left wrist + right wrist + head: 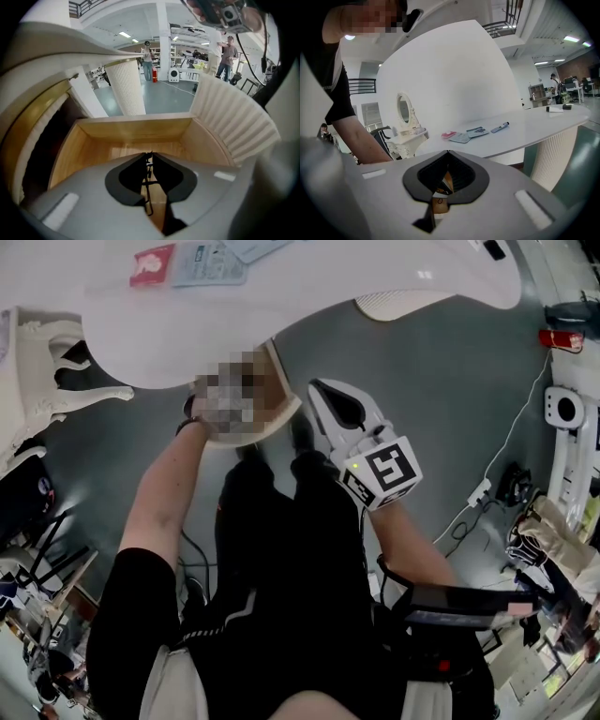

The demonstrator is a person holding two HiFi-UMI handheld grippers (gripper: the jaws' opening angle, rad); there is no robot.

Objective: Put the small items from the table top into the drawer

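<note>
Left gripper (149, 155) hangs over the open drawer (136, 126), jaws pinched on a thin black wire-like item (148, 183); this looks like the drop-off step. Right gripper (447, 151) has its jaws together with nothing in them. Next move, probably: part the left jaws inside the drawer, then fetch the packets (461, 136) and pen (500, 127) lying on the table top (534, 129).

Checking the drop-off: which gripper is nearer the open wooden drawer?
Left. The left gripper, shut on a thin black item, hangs over the drawer, pointing into it; the right gripper is just beside its edge.
</note>
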